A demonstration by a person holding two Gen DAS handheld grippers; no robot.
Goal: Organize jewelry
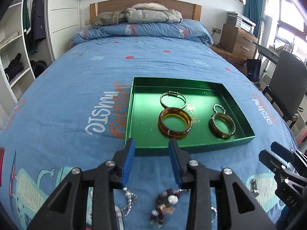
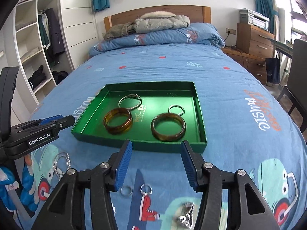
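green tray (image 1: 132, 115) on bedspread (image 1: 76, 88) | bead bracelet (image 1: 165, 207) under left tongs (image 1: 151, 143)

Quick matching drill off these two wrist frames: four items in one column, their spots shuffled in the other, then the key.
Items:
1. thin silver bangle
2. twisted silver ring
3. two small silver rings
4. beaded bracelet

Places:
A. on the bedspread, below the right gripper
B. in the green tray, far left
C. on the bedspread, below the left gripper
D. in the tray, behind the right amber bangle

Pairs: 1-B, 2-D, 3-A, 4-C
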